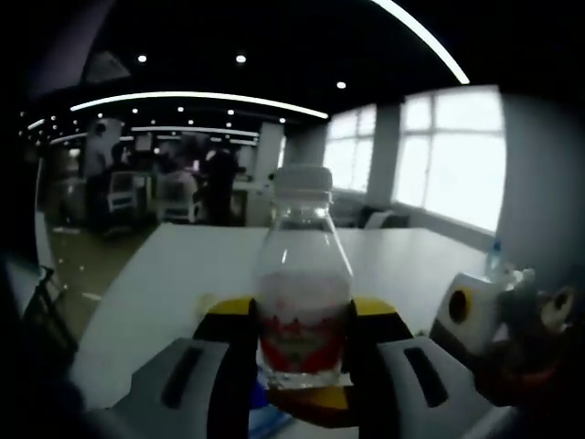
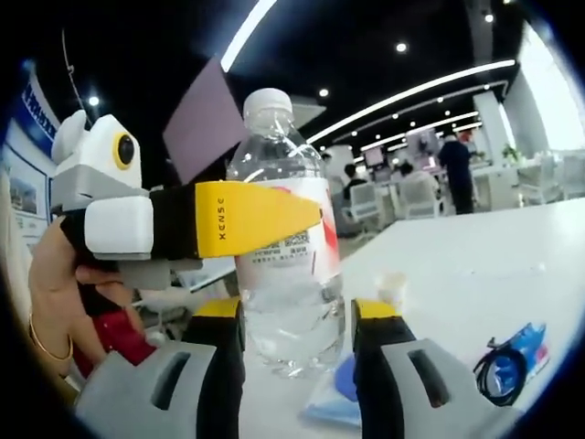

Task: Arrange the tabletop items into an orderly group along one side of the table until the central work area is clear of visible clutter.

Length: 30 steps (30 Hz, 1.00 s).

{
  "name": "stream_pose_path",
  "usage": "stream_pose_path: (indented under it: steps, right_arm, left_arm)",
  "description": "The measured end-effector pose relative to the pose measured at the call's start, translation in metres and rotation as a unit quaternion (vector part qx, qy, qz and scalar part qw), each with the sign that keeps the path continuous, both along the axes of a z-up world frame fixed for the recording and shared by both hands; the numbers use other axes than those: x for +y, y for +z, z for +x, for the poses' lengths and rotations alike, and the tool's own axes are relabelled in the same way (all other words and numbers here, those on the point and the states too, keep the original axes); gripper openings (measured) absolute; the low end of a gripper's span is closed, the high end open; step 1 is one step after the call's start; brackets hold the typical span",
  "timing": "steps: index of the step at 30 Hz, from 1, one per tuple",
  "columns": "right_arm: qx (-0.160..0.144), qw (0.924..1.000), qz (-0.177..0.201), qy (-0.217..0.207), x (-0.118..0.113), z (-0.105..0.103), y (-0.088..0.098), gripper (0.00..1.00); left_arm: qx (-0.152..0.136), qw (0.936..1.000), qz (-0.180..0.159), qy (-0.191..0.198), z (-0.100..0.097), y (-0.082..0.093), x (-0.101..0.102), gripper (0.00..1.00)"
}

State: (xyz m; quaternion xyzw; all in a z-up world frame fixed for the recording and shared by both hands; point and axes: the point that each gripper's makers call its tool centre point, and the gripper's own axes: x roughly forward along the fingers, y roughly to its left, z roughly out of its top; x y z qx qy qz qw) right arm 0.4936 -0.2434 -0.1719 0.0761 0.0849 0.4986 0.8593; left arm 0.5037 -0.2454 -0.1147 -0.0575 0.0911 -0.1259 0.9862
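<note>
A clear plastic bottle (image 1: 303, 302) with a white cap and a red label stands upright between the jaws of my left gripper (image 1: 303, 315), which press its sides at label height. In the right gripper view the same bottle (image 2: 291, 311) sits low between the jaws of my right gripper (image 2: 297, 329), and both jaws touch its sides. The left gripper (image 2: 183, 219), held by a hand (image 2: 55, 293), reaches in from the left with a yellow jaw across the label. The right gripper (image 1: 475, 315) shows at the right edge of the left gripper view.
The white table (image 1: 183, 265) stretches away behind the bottle. On the table (image 2: 475, 265) lie a blue packet with a black cable (image 2: 512, 361), another blue item (image 2: 334, 393) and a small pale cup (image 2: 393, 288). Desks, chairs and people stand far behind.
</note>
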Motion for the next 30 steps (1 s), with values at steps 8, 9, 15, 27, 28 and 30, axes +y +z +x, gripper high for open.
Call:
stream_pose_path:
  steps: [8,9,15,27,28,30]
  right_arm:
    - [0.021,0.9994,-0.026,0.005,-0.005,0.002,-0.015,0.7]
    - [0.024,0.9993,-0.029,0.001,-0.006,0.003,-0.016,0.72]
    - [0.042,0.9983,-0.037,-0.016,-0.018,0.012,-0.025,0.86]
    - [0.092,0.9936,-0.02,-0.063,-0.042,0.032,-0.036,1.0]
    - [0.087,0.9941,-0.022,-0.062,-0.043,0.033,-0.036,1.0]
    - [0.095,0.9928,-0.029,-0.068,-0.047,0.036,-0.04,1.0]
  left_arm:
    - [-0.002,0.9998,0.001,0.019,0.009,0.002,0.018,0.35]
    - [-0.003,0.9998,0.002,0.022,0.01,0.003,0.02,0.35]
    - [-0.008,0.999,0.012,0.041,0.021,0.006,0.037,0.35]
    - [-0.013,0.9973,0.021,0.069,0.046,0.012,0.074,0.35]
    - [-0.013,0.9972,0.021,0.07,0.049,0.012,0.077,0.35]
    - [-0.013,0.997,0.023,0.073,0.053,0.013,0.081,0.35]
